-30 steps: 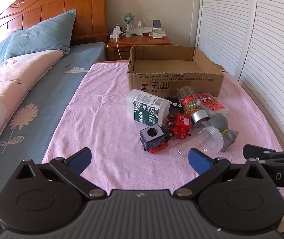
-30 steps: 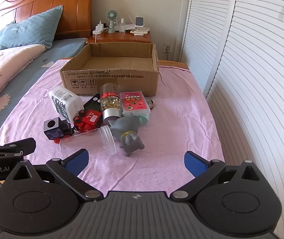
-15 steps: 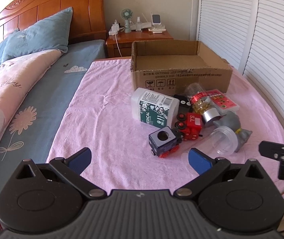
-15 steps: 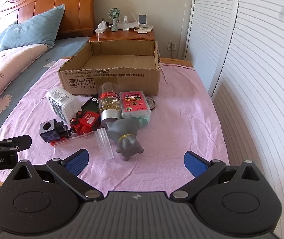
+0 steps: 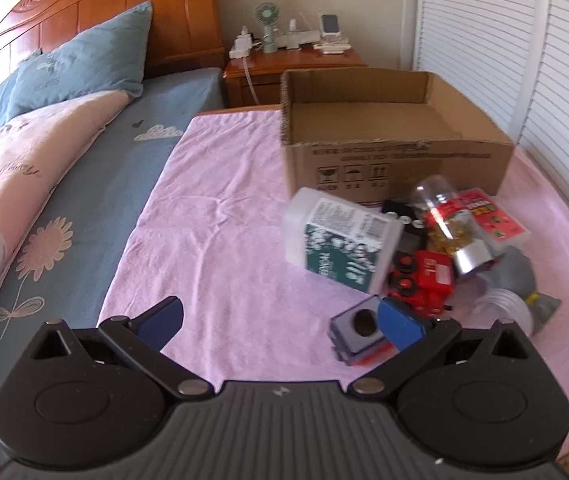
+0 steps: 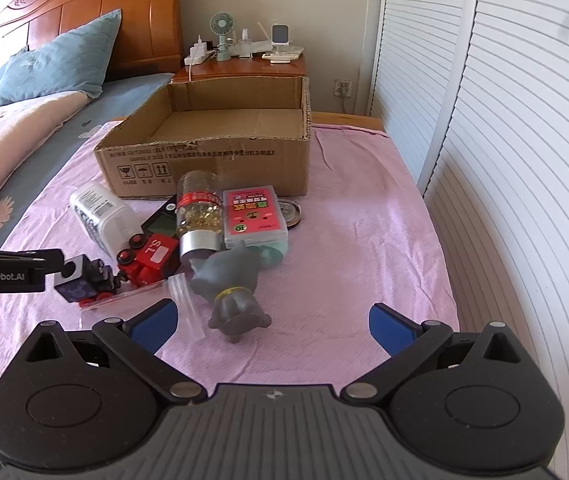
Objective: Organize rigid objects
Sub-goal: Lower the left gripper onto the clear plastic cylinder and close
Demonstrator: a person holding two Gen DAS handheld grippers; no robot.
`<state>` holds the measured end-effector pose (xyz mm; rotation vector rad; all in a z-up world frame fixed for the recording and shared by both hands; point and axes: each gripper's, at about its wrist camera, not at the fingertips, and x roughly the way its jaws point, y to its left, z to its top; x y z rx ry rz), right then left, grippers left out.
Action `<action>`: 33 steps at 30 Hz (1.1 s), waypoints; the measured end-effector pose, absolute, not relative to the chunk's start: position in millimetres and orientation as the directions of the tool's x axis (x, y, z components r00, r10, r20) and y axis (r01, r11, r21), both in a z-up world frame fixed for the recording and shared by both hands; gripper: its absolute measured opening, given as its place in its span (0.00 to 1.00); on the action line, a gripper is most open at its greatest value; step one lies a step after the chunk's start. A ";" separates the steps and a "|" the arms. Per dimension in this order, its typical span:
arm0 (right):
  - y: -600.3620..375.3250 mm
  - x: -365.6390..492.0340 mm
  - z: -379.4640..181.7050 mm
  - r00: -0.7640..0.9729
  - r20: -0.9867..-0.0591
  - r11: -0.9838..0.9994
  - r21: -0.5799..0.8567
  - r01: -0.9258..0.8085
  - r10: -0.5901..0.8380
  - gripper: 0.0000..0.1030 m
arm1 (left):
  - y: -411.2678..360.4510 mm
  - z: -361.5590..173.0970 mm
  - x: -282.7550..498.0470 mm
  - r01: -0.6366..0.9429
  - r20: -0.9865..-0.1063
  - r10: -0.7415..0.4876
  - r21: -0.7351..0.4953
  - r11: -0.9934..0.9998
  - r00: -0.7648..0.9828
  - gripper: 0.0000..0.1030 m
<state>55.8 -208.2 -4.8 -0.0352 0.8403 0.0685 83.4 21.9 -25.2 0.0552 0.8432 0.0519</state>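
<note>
The left gripper [image 5: 280,322] is holding its jaws wide apart with nothing between them; its right fingertip [image 5: 398,326] is now overlapping the blue block of the toy train [image 5: 358,334], which one second ago was lying well ahead of the fingers. The right gripper [image 6: 272,324] is also standing wide open and empty, and the grey animal figure [image 6: 232,280] is lying just beyond its left fingertip [image 6: 152,326], nearer than before. The clutter is sitting on the pink cloth [image 5: 212,240]: white medical bottle [image 5: 336,240], red train car [image 5: 424,280], capsule jar [image 6: 198,212] and pink card case [image 6: 254,214]. The open cardboard box [image 6: 212,160] is standing at the far side, closer in both views than earlier.
</note>
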 end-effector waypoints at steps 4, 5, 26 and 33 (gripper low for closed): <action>-211.9 63.3 -8.0 0.659 -0.750 0.998 0.015 -0.064 0.053 1.00 | 23.5 -30.9 87.8 -0.016 -0.759 0.058 0.063 0.998 0.648 1.00; -211.8 64.3 -9.4 0.657 -0.752 0.998 0.018 -0.064 0.056 1.00 | 22.8 -32.5 88.4 -0.012 -0.763 0.059 0.067 0.998 0.644 1.00; -212.6 65.8 -16.6 0.646 -0.760 0.997 0.020 -0.078 0.066 1.00 | 27.0 -38.3 57.3 0.080 -0.796 -0.052 -0.005 0.997 0.603 0.99; -220.6 65.9 -26.9 0.637 -0.767 0.996 0.024 -0.087 0.074 1.00 | -11.6 -15.1 66.5 0.205 -0.752 -0.185 -0.068 0.976 0.632 0.99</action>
